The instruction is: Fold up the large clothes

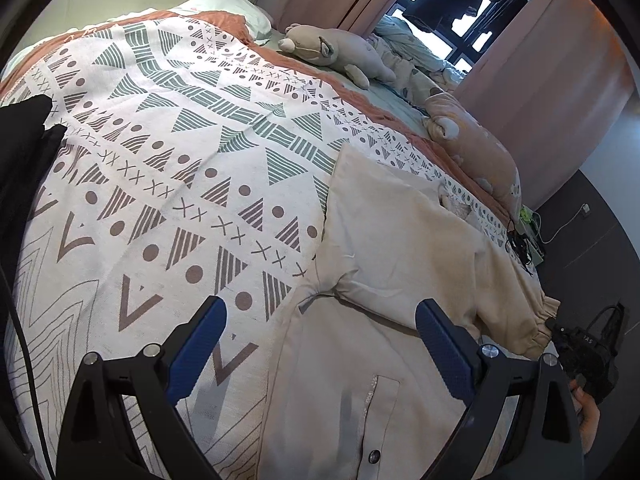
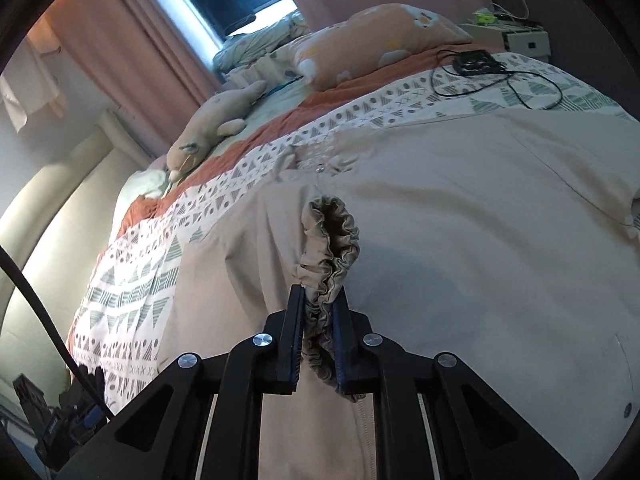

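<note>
Clamped between the right gripper's (image 2: 320, 312) 2 narrow jaws is the gathered elastic cuff (image 2: 332, 236) of a beige jacket (image 1: 384, 240) spread on the patterned bedspread (image 1: 160, 160). Soft, light and limp, it is probably best held by cuffs and hems. Left gripper (image 1: 320, 344) hangs wide, empty, above its buttoned front.
</note>
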### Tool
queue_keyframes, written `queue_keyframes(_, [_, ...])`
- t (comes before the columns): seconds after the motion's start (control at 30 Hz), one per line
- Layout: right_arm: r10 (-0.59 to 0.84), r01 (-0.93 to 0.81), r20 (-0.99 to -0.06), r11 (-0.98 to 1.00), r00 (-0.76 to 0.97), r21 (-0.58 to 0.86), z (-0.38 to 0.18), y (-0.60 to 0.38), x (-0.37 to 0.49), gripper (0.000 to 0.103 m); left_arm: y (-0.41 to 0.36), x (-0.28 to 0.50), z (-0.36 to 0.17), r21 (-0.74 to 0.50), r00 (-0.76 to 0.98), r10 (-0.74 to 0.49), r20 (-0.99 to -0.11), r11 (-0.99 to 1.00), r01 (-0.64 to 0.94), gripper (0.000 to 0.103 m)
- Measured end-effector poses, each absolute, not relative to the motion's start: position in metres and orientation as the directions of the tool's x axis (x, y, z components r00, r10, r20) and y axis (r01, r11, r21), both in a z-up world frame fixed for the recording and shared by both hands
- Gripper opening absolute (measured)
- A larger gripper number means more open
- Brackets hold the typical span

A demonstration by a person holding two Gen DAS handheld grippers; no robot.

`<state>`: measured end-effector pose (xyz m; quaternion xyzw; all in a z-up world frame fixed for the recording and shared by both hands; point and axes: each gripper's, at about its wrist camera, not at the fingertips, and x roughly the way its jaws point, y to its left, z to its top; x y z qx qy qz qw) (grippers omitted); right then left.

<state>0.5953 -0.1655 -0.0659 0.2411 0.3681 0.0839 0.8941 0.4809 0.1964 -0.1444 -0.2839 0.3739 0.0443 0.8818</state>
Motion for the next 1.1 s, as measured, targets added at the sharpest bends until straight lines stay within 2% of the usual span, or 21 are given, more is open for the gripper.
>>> queue_keyframes(0.07, [0.315,0.079,-0.64,0.858,0.701,0.508,-0.072,-0.179,0.599,0.014,0.197,0.483,-0.146,-0.456,0.71,-0.128,-0.692,0.84,-0.293,0.098])
queue_keyframes(0.1, [0.294,0.104,-0.652,0.86,0.699,0.499,-0.075,-0.184,0.599,0.02,0.197,0.483,-0.147,-0.451,0.707,-0.126,-0.696,0.843,-0.294,0.098])
queue_keyframes(0.17, [0.247,0.151,-0.678,0.869,0.692,0.471,-0.082,-0.192,0.595,0.059,0.198,0.485,-0.15,-0.445,0.698,-0.122,-0.705,0.843,-0.302,0.098])
queue_keyframes(0.2, [0.254,0.155,-0.674,0.861,0.694,0.484,-0.086,-0.197,0.592,0.088,0.198,0.485,-0.152,-0.444,0.695,-0.122,-0.709,0.843,-0.305,0.098])
queue_keyframes(0.23, [0.257,0.16,-0.672,0.856,0.695,0.492,-0.087,-0.201,0.591,0.091,0.198,0.486,-0.153,-0.442,0.69,-0.122,-0.713,0.842,-0.308,0.098])
queue_keyframes(0.33, [0.27,0.171,-0.67,0.84,0.692,0.515,-0.093,-0.206,0.587,0.091,0.195,0.489,-0.155,-0.436,0.685,-0.117,-0.72,0.843,-0.315,0.098])
queue_keyframes(0.5, [0.376,0.13,-0.66,0.801,0.651,0.585,-0.12,-0.212,0.599,0.091,0.18,0.496,-0.156,-0.383,0.676,-0.086,-0.732,0.872,-0.304,0.098])
queue_keyframes(0.53, [0.405,0.117,-0.653,0.789,0.64,0.603,-0.127,-0.217,0.613,0.088,0.177,0.498,-0.157,-0.368,0.672,-0.081,-0.736,0.881,-0.298,0.098])
queue_keyframes(0.57, [0.423,0.112,-0.655,0.783,0.626,0.612,-0.131,-0.219,0.62,0.081,0.173,0.501,-0.159,-0.35,0.665,-0.074,-0.743,0.89,-0.292,0.098])
queue_keyframes(0.6, [0.44,0.106,-0.658,0.779,0.611,0.618,-0.136,-0.218,0.625,0.058,0.169,0.505,-0.161,-0.332,0.657,-0.069,-0.751,0.899,-0.286,0.098])
queue_keyframes(0.63, [0.443,0.109,-0.671,0.782,0.595,0.613,-0.14,-0.22,0.636,0.048,0.167,0.508,-0.164,-0.316,0.648,-0.064,-0.759,0.906,-0.281,0.098])
queue_keyframes(0.67, [0.435,0.109,-0.678,0.791,0.593,0.603,-0.142,-0.22,0.642,0.045,0.164,0.511,-0.167,-0.299,0.638,-0.057,-0.768,0.913,-0.278,0.098])
queue_keyframes(0.7, [0.419,0.101,-0.682,0.806,0.599,0.583,-0.143,-0.22,0.649,0.035,0.162,0.514,-0.171,-0.284,0.629,-0.049,-0.775,0.918,-0.278,0.098])
queue_keyframes(0.77, [0.371,0.098,-0.685,0.835,0.627,0.542,-0.141,-0.221,0.658,0.033,0.16,0.519,-0.177,-0.257,0.616,-0.031,-0.787,0.925,-0.281,0.097])
queue_keyframes(0.83, [0.333,0.111,-0.682,0.847,0.651,0.519,-0.142,-0.227,0.668,0.031,0.157,0.523,-0.181,-0.218,0.602,-0.007,-0.798,0.936,-0.277,0.086])
queue_keyframes(0.87, [0.319,0.121,-0.681,0.849,0.659,0.514,-0.143,-0.231,0.673,0.031,0.156,0.525,-0.184,-0.196,0.59,0.008,-0.808,0.939,-0.281,0.086])
queue_keyframes(0.93, [0.264,0.151,-0.692,0.866,0.672,0.477,-0.144,-0.242,0.681,0.02,0.157,0.528,-0.192,-0.174,0.567,0.025,-0.824,0.94,-0.293,0.086])
queue_keyframes(1.03, [0.217,0.215,-0.713,0.86,0.667,0.463,-0.151,-0.259,0.685,0.02,0.161,0.534,-0.203,-0.162,0.532,0.035,-0.846,0.934,-0.319,0.082])
queue_keyframes(1.1, [0.249,0.237,-0.707,0.825,0.662,0.513,-0.156,-0.271,0.689,0.02,0.164,0.537,-0.205,-0.138,0.523,0.066,-0.85,0.93,-0.342,0.082])
